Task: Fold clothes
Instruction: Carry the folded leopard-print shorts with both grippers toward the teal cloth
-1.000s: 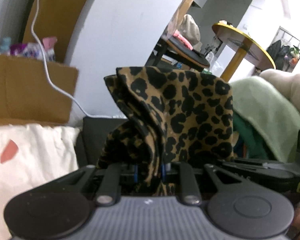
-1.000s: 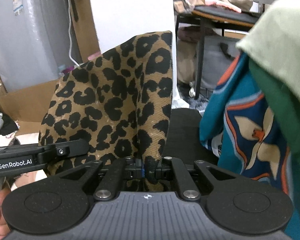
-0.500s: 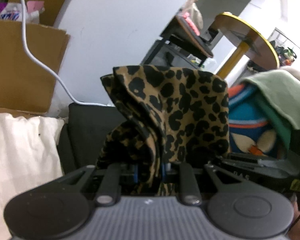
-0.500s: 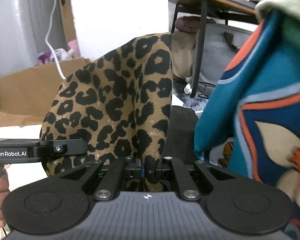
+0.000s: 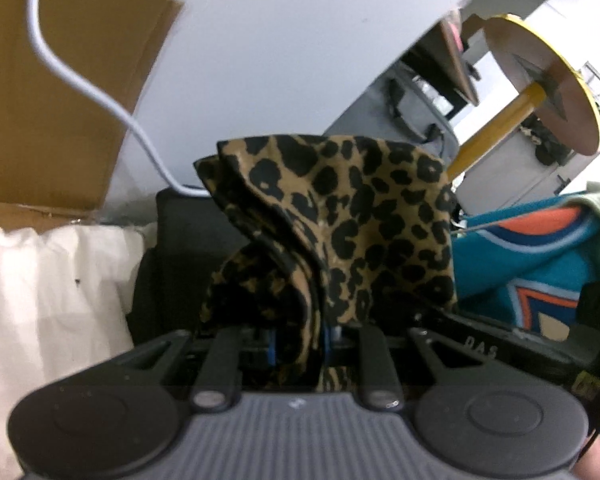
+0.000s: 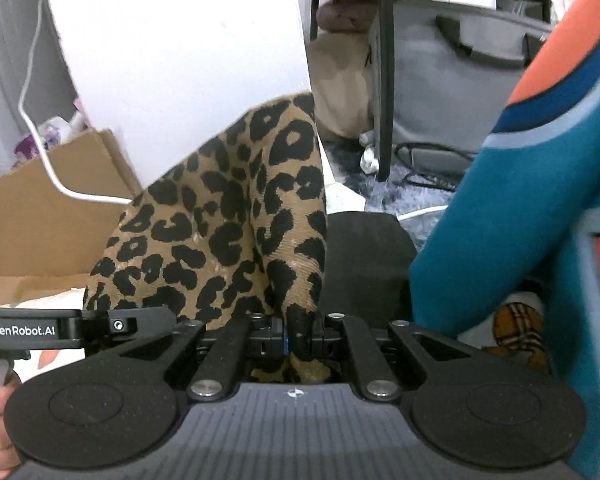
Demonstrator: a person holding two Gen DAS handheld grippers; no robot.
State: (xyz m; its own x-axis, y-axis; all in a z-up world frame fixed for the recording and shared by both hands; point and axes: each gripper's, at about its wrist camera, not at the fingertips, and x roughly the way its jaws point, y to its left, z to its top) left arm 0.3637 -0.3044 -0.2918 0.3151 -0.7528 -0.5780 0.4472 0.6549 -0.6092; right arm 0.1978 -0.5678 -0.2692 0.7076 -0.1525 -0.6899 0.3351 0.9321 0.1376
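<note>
Leopard-print cloth (image 5: pixel 340 216) hangs in the air, pinched by both the left gripper (image 5: pixel 300 344) and the right gripper (image 6: pixel 298 336). I think the thin bunched edge could slip out, or brush the teal garment (image 6: pixel 500 208) just beside it.

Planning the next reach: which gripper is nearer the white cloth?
Left. The white cloth lies just left of the left gripper, while the right gripper sits beyond it, by the teal garment. Both clamp the leopard-print garment.
</note>
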